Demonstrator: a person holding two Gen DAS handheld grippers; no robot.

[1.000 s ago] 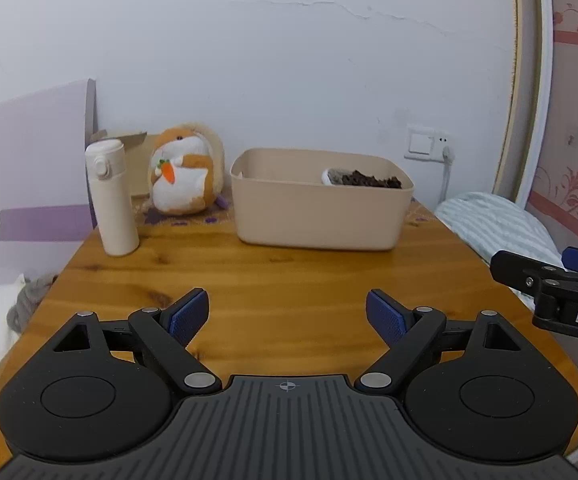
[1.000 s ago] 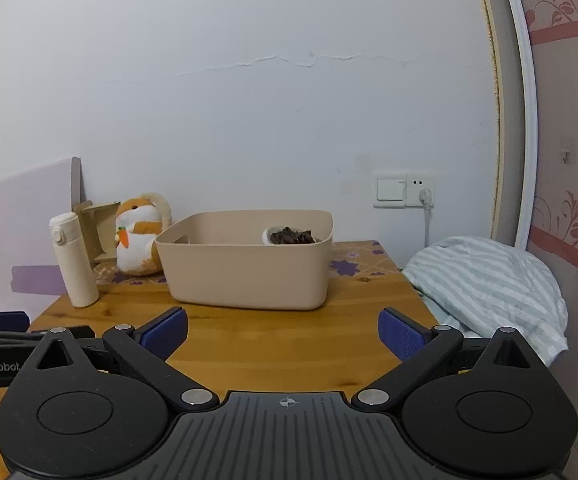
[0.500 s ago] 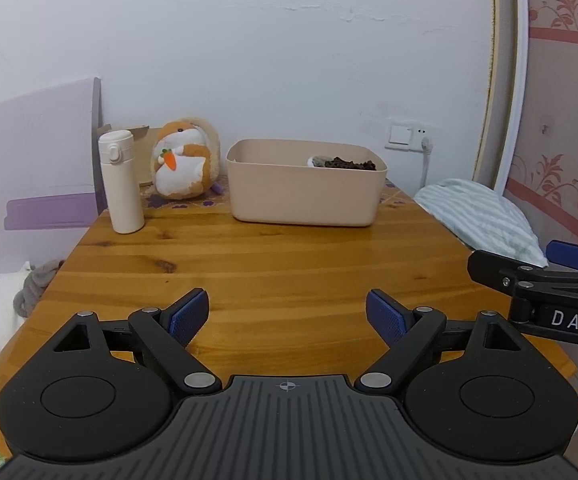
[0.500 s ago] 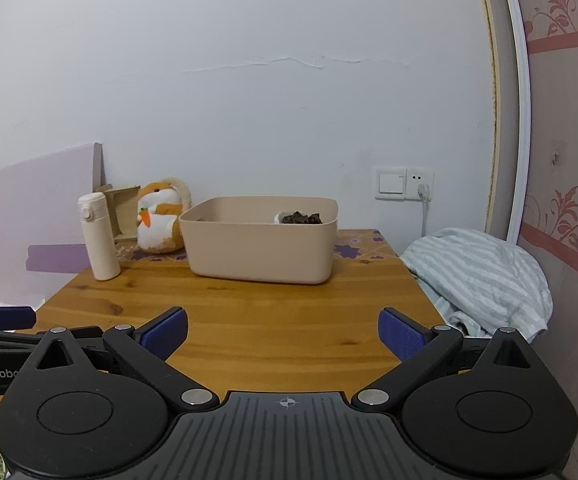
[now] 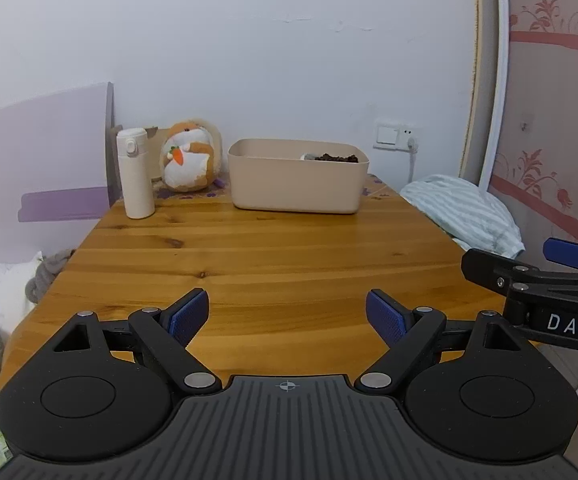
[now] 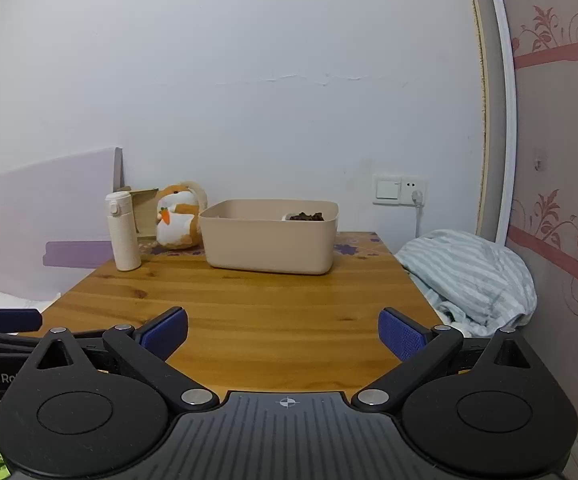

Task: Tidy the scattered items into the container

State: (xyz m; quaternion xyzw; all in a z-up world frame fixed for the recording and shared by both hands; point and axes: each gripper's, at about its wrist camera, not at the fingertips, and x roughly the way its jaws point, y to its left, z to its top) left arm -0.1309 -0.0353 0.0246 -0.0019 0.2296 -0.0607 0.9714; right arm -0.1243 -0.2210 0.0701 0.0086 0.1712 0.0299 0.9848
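A beige plastic bin point(image 5: 297, 178) point(image 6: 271, 236) stands at the far end of the wooden table point(image 5: 257, 256) point(image 6: 249, 304). A white dish of dark pieces point(image 5: 335, 157) point(image 6: 303, 217) lies inside it. A white thermos point(image 5: 135, 174) point(image 6: 123, 232) and an orange-and-white plush hamster point(image 5: 191, 156) point(image 6: 179, 218) stand left of the bin. My left gripper point(image 5: 287, 316) is open and empty over the table's near end. My right gripper point(image 6: 283, 334) is open and empty, also at the near end.
A striped light-blue blanket point(image 5: 465, 212) point(image 6: 473, 276) lies past the table's right edge. A purple board point(image 5: 41, 152) leans against the wall on the left. A wall socket with a plugged cable point(image 6: 403, 190) is behind the bin.
Both grippers have pulled back from the bin, so the bin, thermos and plush look smaller and farther away. Both stay open.
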